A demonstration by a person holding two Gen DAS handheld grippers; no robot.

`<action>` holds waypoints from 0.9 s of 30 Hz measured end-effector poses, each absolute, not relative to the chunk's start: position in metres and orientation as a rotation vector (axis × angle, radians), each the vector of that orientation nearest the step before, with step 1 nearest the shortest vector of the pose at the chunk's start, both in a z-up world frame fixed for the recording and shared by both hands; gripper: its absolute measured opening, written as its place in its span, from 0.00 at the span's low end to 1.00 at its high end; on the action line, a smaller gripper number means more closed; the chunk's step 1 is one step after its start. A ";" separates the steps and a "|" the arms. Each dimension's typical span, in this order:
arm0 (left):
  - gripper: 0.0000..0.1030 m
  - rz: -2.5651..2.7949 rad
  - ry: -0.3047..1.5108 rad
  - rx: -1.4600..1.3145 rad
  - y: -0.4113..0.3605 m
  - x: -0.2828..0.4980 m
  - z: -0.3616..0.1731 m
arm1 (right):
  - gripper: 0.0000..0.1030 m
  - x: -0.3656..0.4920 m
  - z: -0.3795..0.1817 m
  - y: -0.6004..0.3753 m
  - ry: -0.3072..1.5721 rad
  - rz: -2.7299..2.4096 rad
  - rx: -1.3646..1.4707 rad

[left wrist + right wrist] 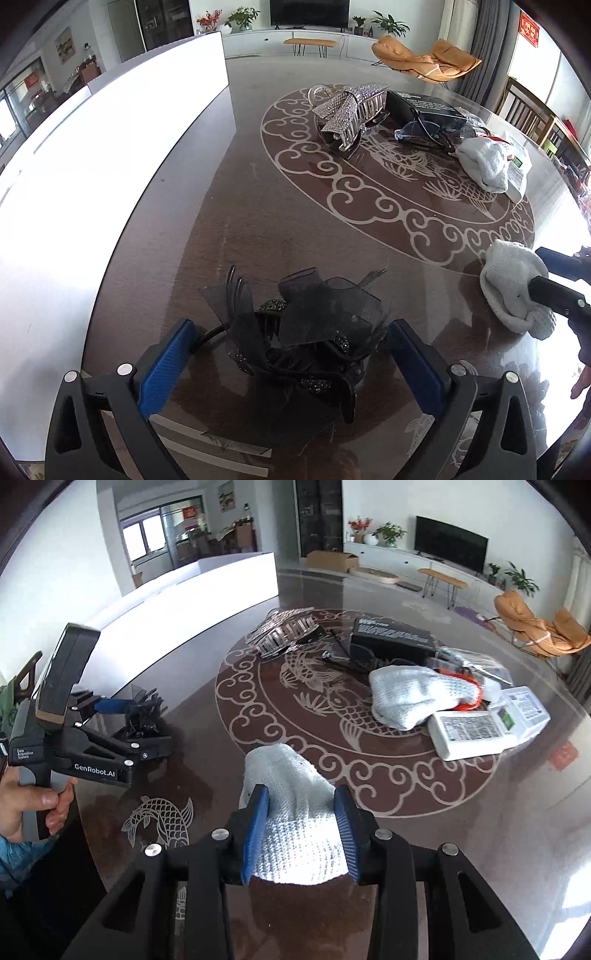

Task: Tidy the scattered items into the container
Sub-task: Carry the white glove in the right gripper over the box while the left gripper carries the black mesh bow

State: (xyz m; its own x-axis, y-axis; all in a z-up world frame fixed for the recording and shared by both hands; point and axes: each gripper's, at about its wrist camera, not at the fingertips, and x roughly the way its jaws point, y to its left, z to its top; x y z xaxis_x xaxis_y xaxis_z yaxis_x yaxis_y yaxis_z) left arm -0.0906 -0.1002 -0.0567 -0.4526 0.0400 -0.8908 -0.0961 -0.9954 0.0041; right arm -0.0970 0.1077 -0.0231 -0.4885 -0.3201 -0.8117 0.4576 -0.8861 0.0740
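Observation:
A black mesh-bow hair claw (303, 332) lies on the dark glass table between the blue pads of my left gripper (291, 343), which is open around it, pads apart from it. The claw also shows in the right wrist view (144, 716). My right gripper (301, 823) is shut on a white knitted glove (291, 812), seen at the right in the left wrist view (513, 291). The white container (110, 166) stands along the table's left side. Farther off lie a silver rhinestone hair claw (351, 110), clear glasses (424, 129), a black box (424, 103) and a second white glove (484, 166).
White packets (487, 723) and a plastic bag lie at the right by the second glove (413, 698). The left gripper's body (85, 738) and the hand holding it are at the left. The table's patterned centre (332, 709) lies between the items.

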 end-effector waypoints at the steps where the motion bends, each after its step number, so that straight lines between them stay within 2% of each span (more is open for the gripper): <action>1: 1.00 2.604 0.075 -1.597 -0.102 -0.090 -0.056 | 0.37 -0.101 -0.026 0.108 0.197 -2.355 1.251; 3: 0.93 2.600 0.036 -1.564 -0.109 -0.086 -0.052 | 0.34 -0.106 -0.029 0.111 0.133 -2.323 1.285; 6: 0.93 2.581 -0.048 -1.496 -0.126 -0.076 -0.039 | 0.20 -0.101 -0.029 0.118 0.069 -2.350 1.335; 8: 0.93 2.600 -0.028 -1.423 -0.132 -0.065 -0.024 | 0.18 -0.090 -0.025 0.121 0.042 -2.387 1.332; 13: 0.93 2.591 -0.022 -1.360 -0.131 -0.053 -0.005 | 0.18 -0.060 -0.009 0.137 -0.191 -2.484 1.227; 18: 0.93 2.570 -0.103 -1.340 -0.130 -0.051 0.006 | 0.18 -0.064 -0.020 0.133 -0.287 -2.467 1.283; 22: 0.93 2.585 -0.149 -1.247 -0.140 -0.055 0.043 | 0.18 -0.076 0.000 0.119 -0.302 -2.464 1.251; 27: 0.93 2.719 -0.182 -1.112 -0.203 -0.069 0.113 | 0.18 -0.115 0.060 0.067 -0.293 -2.422 1.114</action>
State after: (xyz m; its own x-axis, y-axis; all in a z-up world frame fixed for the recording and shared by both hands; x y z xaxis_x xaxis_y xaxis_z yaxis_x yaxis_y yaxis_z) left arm -0.0690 -0.2026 0.1128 -0.6976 0.2279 -0.6793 -0.1355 -0.9729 -0.1872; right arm -0.1148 0.0667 0.0600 -0.5692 -0.4867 -0.6627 0.3147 -0.8736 0.3712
